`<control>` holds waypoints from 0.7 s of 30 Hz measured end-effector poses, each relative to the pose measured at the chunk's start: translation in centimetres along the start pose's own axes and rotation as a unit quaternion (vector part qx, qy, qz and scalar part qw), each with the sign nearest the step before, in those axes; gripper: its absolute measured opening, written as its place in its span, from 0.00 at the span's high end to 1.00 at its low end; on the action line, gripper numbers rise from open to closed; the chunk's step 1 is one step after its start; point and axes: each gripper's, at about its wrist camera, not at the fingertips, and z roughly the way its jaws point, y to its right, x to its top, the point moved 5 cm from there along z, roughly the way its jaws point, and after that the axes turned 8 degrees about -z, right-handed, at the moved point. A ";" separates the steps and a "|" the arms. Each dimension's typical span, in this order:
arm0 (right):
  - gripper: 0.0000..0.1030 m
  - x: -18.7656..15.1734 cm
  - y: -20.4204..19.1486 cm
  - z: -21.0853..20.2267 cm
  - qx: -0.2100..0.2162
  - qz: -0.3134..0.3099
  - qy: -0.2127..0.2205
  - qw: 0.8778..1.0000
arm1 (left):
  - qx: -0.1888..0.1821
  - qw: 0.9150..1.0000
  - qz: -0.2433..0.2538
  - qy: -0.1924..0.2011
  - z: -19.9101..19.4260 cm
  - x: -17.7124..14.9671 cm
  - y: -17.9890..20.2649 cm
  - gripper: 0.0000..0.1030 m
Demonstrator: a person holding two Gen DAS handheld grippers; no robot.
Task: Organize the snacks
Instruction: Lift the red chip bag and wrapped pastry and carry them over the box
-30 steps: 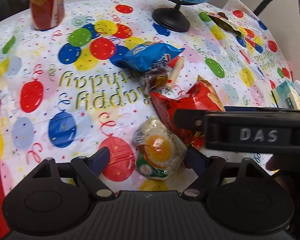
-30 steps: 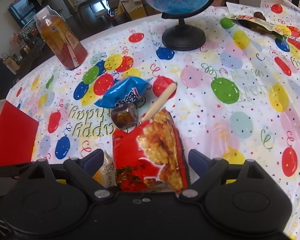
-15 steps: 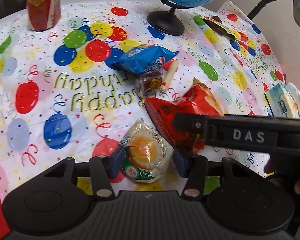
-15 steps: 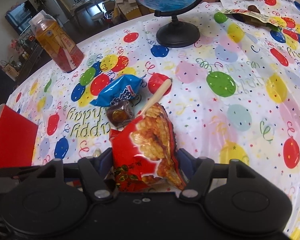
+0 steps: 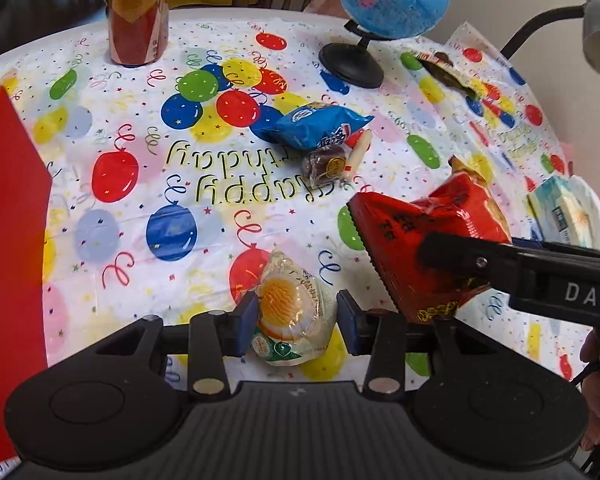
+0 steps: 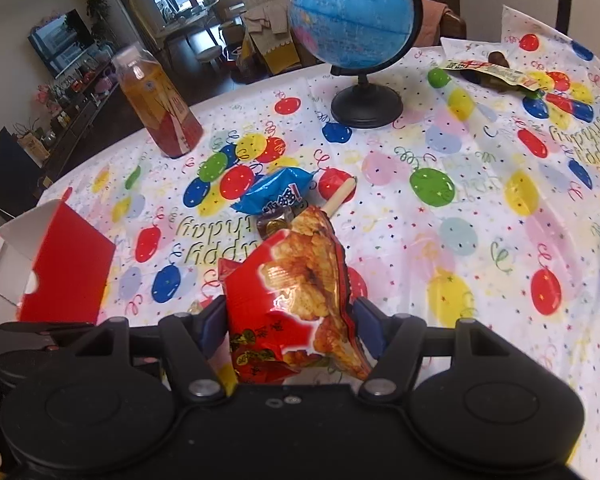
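Note:
My left gripper (image 5: 296, 318) is shut on a round pale snack pack with an orange centre (image 5: 290, 312), held just above the balloon tablecloth. My right gripper (image 6: 290, 326) is shut on a red chip bag (image 6: 296, 292) and holds it lifted; the bag also shows in the left wrist view (image 5: 424, 240). A blue snack bag (image 5: 320, 126), a small brown wrapped sweet (image 5: 326, 166) and a white stick snack (image 5: 358, 152) lie together mid-table. A red open box (image 6: 66, 264) stands at the left.
A drink bottle (image 6: 158, 114) stands far left. A globe (image 6: 360, 36) stands at the back. A dark snack wrapper (image 6: 496, 74) lies far right. A tissue pack (image 5: 562, 214) sits at the right edge. A desk lamp (image 5: 598, 26) rises at the right.
Both grippers closed on their snacks: the left on the round pack, the right on the red chip bag. Both have lifted and drawn back from the table.

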 end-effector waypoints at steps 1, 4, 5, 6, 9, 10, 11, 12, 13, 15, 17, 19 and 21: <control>0.37 -0.2 -0.1 -0.5 0.001 0.001 0.002 1.000 | 0.001 1.000 0.000 0.005 -0.5 -0.2 0.0 0.60; 0.37 -0.6 -1.1 -1.9 0.005 -0.008 0.006 1.000 | -0.002 1.000 -0.003 0.018 -2.3 -0.6 -0.1 0.60; 0.37 -0.7 -1.5 -2.4 0.004 -0.014 0.008 1.000 | 0.000 1.000 -0.004 0.020 -2.9 -0.8 -0.2 0.60; 0.37 -0.8 -1.9 -2.9 0.005 -0.019 0.010 1.000 | 0.001 1.000 -0.006 0.023 -3.6 -0.9 -0.3 0.60; 0.37 -1.0 -3.4 -4.2 0.009 -0.033 0.015 0.999 | 0.006 0.999 -0.008 0.040 -5.8 -1.2 -0.9 0.60; 0.37 -0.9 -3.9 -4.7 0.011 -0.039 0.017 0.999 | 0.008 0.999 -0.009 0.046 -6.6 -1.2 -1.1 0.60; 0.37 -0.9 -4.4 -5.1 0.014 -0.045 0.020 0.999 | 0.009 0.999 -0.011 0.051 -7.3 -1.2 -1.4 0.60; 0.37 -0.8 -5.0 -5.4 0.016 -0.049 0.022 0.998 | 0.011 0.998 -0.013 0.057 -8.1 -1.2 -1.6 0.60; 0.37 -0.6 -5.6 -5.8 0.019 -0.053 0.025 0.998 | 0.015 0.998 -0.015 0.063 -8.9 -1.2 -2.0 0.60; 0.37 -0.3 -6.9 -6.4 0.026 -0.063 0.031 0.997 | 0.022 0.997 -0.019 0.075 -10.4 -1.1 -2.9 0.60; 0.37 0.0 -8.4 -6.9 0.032 -0.073 0.037 0.996 | 0.026 0.996 -0.025 0.087 -11.9 -0.9 -3.8 0.60; 0.37 0.4 -9.9 -7.2 0.040 -0.083 0.043 0.995 | 0.031 0.994 -0.031 0.098 -13.3 -0.7 -4.9 0.60; 0.37 0.8 -11.6 -7.4 0.047 -0.092 0.048 0.993 | 0.035 0.993 -0.036 0.109 -14.6 -0.5 -6.0 0.60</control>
